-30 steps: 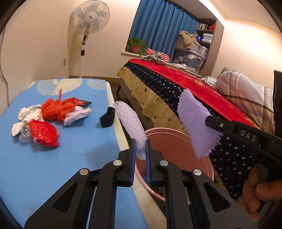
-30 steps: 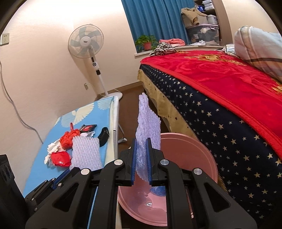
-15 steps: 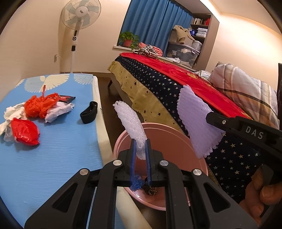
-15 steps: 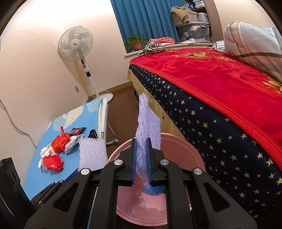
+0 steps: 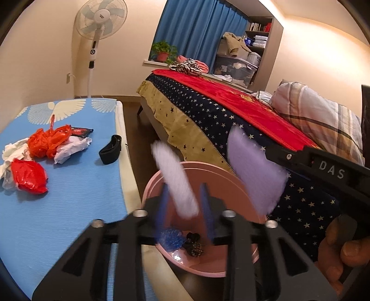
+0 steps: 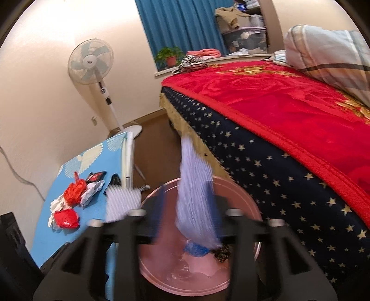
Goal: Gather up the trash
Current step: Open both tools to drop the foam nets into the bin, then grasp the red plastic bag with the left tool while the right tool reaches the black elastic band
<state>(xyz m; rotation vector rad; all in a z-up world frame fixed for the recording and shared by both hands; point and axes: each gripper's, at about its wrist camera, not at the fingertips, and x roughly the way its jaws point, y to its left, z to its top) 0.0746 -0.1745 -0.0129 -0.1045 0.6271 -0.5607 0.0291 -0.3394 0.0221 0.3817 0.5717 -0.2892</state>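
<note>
— So, the bubble wrap?
— Two pale lilac sheets (image 5: 175, 183) (image 6: 196, 203), motion-blurred, each between its spread hand-held gripper's (image 5: 185, 210) (image 6: 185, 215) fingers, above the pink basin (image 5: 231, 183).

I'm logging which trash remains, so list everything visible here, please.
pale lilac foam sheets: two, one between each gripper's open fingers, over the basin
round pink plastic basin: one, floor beside bed, holding scraps
crumpled red plastic bags: two, on blue-covered table
crumpled white paper: several, beside bags
black strap: one, table edge
white standing fan: one, by wall
red-blanketed bed: one, right
left gripper, right gripper: black, blue pads, open
</note>
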